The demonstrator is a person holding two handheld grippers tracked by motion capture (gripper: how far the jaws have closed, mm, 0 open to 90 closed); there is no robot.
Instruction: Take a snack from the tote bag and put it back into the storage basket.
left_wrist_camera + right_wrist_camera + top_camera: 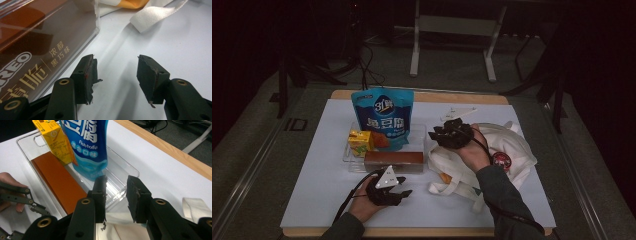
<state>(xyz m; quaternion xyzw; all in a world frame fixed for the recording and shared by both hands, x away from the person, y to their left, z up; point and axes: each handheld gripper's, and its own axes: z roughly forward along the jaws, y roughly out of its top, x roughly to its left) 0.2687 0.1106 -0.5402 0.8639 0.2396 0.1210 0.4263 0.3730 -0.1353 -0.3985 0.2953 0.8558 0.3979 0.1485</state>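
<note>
On the white tabletop [322, 200], the left gripper [403, 192] rests with jaws half open on nothing, just beside a brown Oreo box [393, 161] in a clear tray [347, 155]. Further right, the right gripper [435, 134] hovers over a white tote bag [512, 145], jaws slightly apart, empty.

Dark grey-green sleeves on both forearms. Left gripper [404, 193]: black linkage, grey three-cornered plate with pale dots on top, black cable trailing off it. Right gripper [432, 134]: same black build, cable running along the sleeve. Up close, brass-ringed pivots and worn, frayed pads [90, 75] on black jaws.
</note>
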